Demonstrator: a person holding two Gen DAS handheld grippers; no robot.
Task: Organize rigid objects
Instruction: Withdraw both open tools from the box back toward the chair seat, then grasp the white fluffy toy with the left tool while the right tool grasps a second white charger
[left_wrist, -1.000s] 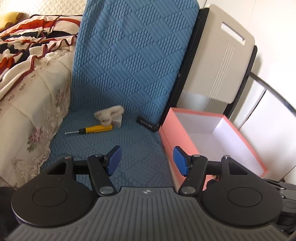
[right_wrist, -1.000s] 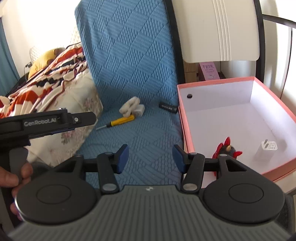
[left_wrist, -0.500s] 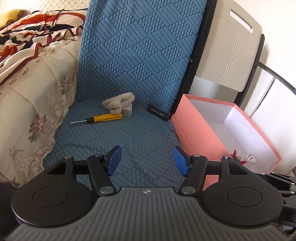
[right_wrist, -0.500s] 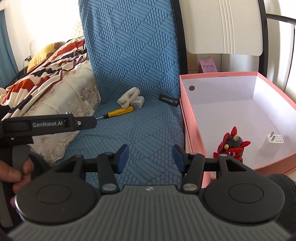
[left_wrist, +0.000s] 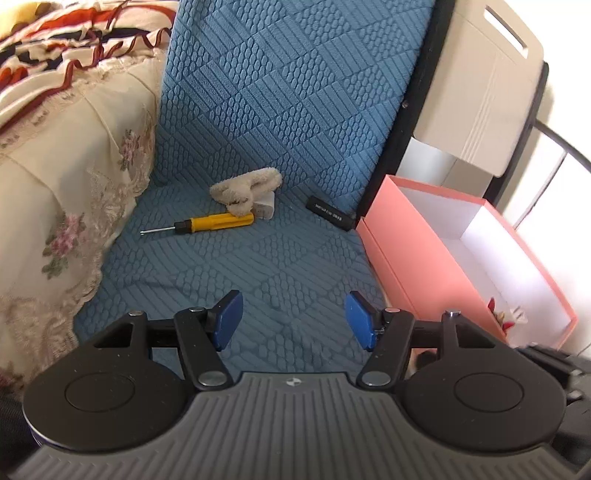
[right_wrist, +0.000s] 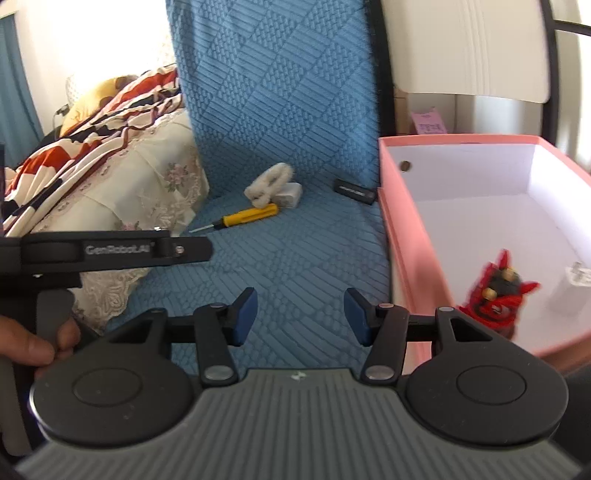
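Blue mat (left_wrist: 288, 258) held the loose items. Pink box (right_wrist: 402, 236) sat at its right edge, red toy (right_wrist: 495, 299) and white plug (right_wrist: 570, 284) inside. Left gripper (left_wrist: 291, 323) and right gripper (right_wrist: 300, 315) hung over the mat, both released, nothing between jaws. Screwdriver (left_wrist: 218, 222), fluffy clip (left_wrist: 243, 188) touching charger (left_wrist: 266, 210), black stick (left_wrist: 330, 213) by the box.
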